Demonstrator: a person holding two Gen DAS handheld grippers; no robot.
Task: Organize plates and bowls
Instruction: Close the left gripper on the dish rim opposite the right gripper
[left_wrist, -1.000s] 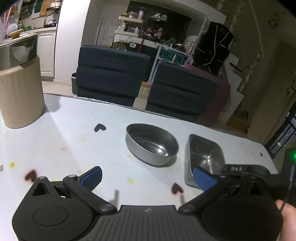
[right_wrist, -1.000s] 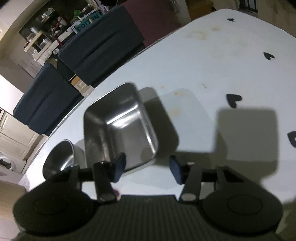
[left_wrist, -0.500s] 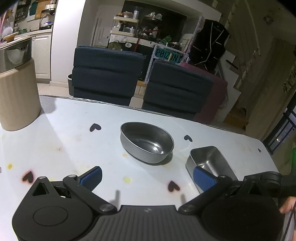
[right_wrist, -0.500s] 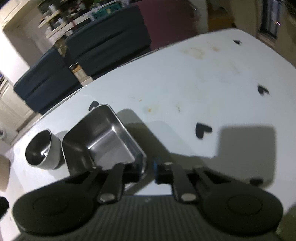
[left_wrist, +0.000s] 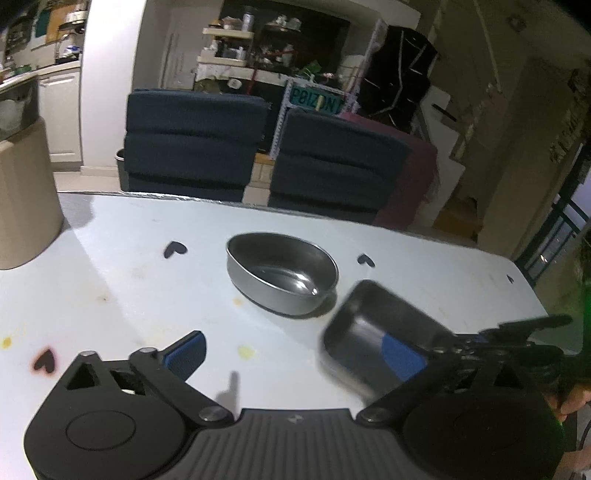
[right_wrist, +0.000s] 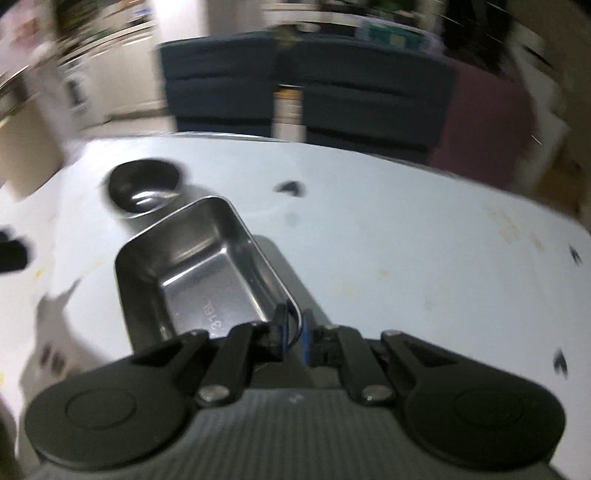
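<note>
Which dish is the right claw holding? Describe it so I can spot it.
On the white table, look near the edge facing the dark chairs. Beside the oval steel bowl is the rectangular steel tray, pinched at its rim by the right claw. Its straight sides and square corners set it apart.

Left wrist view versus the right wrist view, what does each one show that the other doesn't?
Only the left wrist view shows the open left gripper and the beige canister at the table's far left. Only the right wrist view shows the right gripper shut on the rectangular steel tray's rim, and the stamped marking inside it. Both show the tray, the round steel bowl, the white table with black hearts, and the dark chairs.
</note>
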